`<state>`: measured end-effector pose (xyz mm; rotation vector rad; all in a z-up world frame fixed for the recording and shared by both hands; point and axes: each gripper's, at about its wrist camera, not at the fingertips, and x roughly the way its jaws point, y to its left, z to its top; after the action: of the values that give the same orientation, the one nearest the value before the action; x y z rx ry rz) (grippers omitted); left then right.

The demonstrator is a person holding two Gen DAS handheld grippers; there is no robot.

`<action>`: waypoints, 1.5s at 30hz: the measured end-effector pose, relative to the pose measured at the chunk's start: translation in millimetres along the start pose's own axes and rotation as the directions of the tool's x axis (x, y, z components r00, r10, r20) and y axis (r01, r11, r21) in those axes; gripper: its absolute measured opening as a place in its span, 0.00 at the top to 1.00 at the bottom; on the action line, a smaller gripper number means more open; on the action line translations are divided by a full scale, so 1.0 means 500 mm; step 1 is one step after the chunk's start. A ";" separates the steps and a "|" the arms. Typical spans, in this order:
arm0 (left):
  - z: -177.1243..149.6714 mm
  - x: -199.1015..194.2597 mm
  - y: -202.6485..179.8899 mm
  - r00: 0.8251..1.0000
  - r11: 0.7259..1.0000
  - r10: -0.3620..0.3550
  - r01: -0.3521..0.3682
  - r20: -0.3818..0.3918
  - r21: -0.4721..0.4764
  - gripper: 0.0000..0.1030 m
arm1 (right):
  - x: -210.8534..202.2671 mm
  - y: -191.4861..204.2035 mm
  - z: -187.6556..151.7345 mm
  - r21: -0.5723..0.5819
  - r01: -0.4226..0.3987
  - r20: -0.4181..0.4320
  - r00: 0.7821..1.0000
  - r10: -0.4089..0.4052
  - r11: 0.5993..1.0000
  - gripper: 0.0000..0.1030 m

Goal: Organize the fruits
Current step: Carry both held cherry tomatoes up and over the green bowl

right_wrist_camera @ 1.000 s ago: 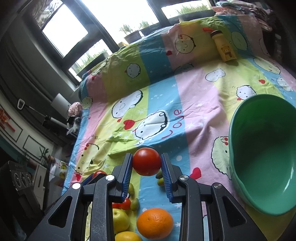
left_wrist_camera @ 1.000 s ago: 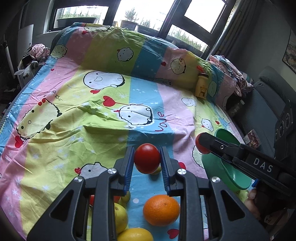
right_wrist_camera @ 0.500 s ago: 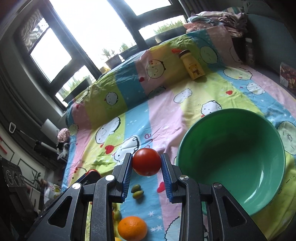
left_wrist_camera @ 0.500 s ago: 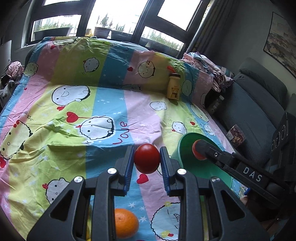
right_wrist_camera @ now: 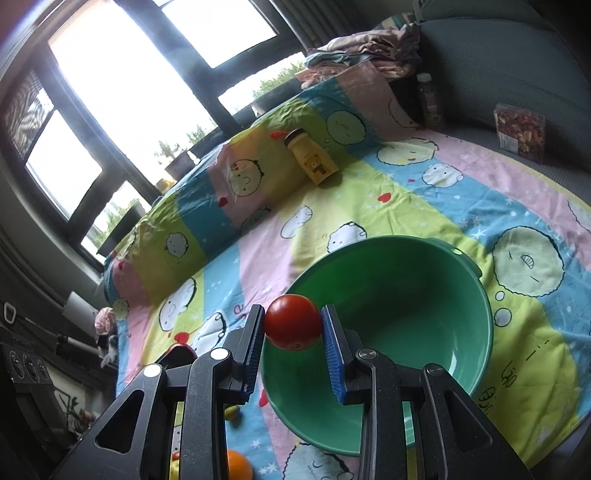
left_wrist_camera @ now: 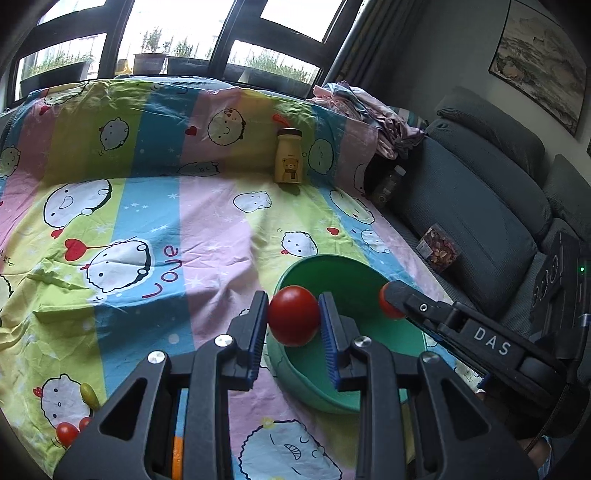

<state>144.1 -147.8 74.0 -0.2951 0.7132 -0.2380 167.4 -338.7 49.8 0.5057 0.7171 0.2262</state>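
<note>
Left gripper (left_wrist_camera: 293,320): blue pads clamped on a red tomato (left_wrist_camera: 293,319), held over the near rim of the green bowl (left_wrist_camera: 314,384). Right gripper (right_wrist_camera: 293,325): pads pinching a second tomato (right_wrist_camera: 293,322), above the same bowl (right_wrist_camera: 461,295). Beneath: striped cartoon bedsheet (left_wrist_camera: 207,236); an orange (right_wrist_camera: 238,466) near the left edge. Beyond: yellow bear bottle (left_wrist_camera: 289,156) upright against the raised sheet; windows (left_wrist_camera: 177,33) behind.

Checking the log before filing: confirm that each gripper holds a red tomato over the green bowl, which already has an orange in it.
One error: the green bowl is empty, as the right wrist view shows. The orange lies on the sheet beside it. The rest stands: left gripper and right gripper each hold a red tomato over the bowl.
</note>
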 end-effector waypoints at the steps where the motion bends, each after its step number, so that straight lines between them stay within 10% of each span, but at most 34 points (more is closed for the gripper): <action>1: 0.000 0.005 -0.005 1.000 1.000 -0.008 0.008 -0.005 0.001 0.73 | 0.000 -0.008 0.002 0.011 0.008 0.000 1.000 -0.008 1.000 0.69; 22: -0.031 0.133 -0.076 0.978 0.992 -0.117 0.124 -0.175 0.033 0.73 | 0.028 -0.103 0.014 0.101 0.114 -0.051 0.993 -0.109 0.988 0.69; 45: -0.056 0.197 -0.088 0.959 0.994 -0.084 0.101 -0.270 0.049 0.73 | 0.067 -0.140 0.008 0.115 0.201 -0.131 0.974 -0.185 0.973 0.69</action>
<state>192.5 -225.0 9.3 -0.2386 0.9582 -0.3935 196.8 -387.9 -2.6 0.5433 0.8967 0.0281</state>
